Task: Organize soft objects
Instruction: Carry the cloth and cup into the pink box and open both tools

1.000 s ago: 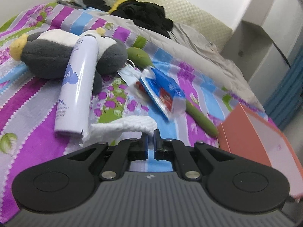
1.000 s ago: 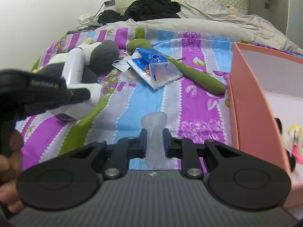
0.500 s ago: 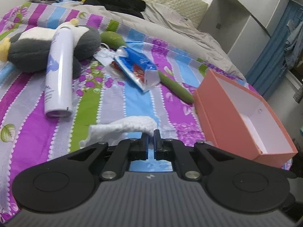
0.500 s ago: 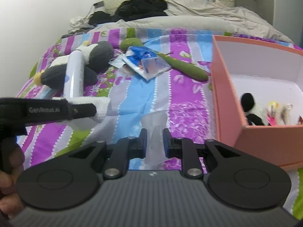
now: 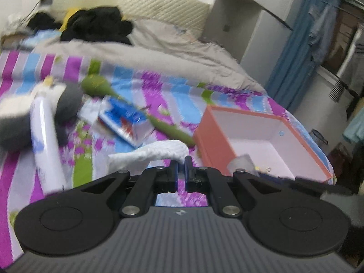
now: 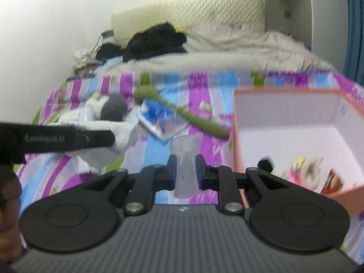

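The left gripper (image 5: 180, 170) has its jaws pinched on a white knitted cloth (image 5: 157, 152) that trails off to the left above the bed. The right gripper (image 6: 185, 170) has its jaws clamped on a translucent, soft, cup-shaped piece (image 6: 185, 153). Just right of both sits an open salmon-pink cardboard box (image 6: 236, 150) on the striped purple bedspread (image 6: 209, 145), small toys in its near corner. Farther left lie a green plush stick (image 5: 163, 125), a blue packet (image 5: 124, 118), a white spray can (image 5: 45, 136) and a grey-and-white plush toy (image 5: 68, 102).

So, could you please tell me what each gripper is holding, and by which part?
Left gripper pinches the white knitted cloth at one end; right gripper clamps a translucent soft piece around its middle.
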`<state>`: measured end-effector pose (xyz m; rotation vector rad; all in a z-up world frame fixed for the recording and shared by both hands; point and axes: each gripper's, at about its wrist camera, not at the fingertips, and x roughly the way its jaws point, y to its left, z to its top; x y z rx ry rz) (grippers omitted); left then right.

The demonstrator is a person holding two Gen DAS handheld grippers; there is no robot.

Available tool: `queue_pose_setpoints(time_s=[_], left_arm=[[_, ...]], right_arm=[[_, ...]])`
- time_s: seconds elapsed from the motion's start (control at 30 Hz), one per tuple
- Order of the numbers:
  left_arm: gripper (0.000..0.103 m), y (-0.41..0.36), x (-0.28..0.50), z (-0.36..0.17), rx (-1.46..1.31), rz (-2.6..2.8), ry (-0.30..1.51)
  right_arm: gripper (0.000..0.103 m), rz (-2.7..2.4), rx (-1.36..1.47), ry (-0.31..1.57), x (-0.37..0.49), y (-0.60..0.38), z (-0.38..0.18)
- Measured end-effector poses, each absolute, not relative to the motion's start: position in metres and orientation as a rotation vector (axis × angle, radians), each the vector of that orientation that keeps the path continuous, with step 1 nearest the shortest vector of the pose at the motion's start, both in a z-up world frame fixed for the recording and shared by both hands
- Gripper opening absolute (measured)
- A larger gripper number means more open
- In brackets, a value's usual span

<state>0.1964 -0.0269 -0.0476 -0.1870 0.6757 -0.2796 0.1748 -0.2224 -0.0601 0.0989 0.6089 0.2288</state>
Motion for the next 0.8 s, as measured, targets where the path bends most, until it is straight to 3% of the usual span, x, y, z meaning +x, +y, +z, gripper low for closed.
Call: queue_pose_setpoints(time_s=[0.5, 0.8], left_arm=[[0.006, -0.093, 0.240, 0.031, -0.177, -0.454, 0.694], [0.006, -0.171, 0.289, 0.041, -0.090, -0.527, 0.750]], right_arm=[[0.021, 0.149, 0.104, 0.475, 0.194, -0.286, 0.020], [0.021, 0.092, 0.098, 0.523, 0.230, -0.346, 0.013]])
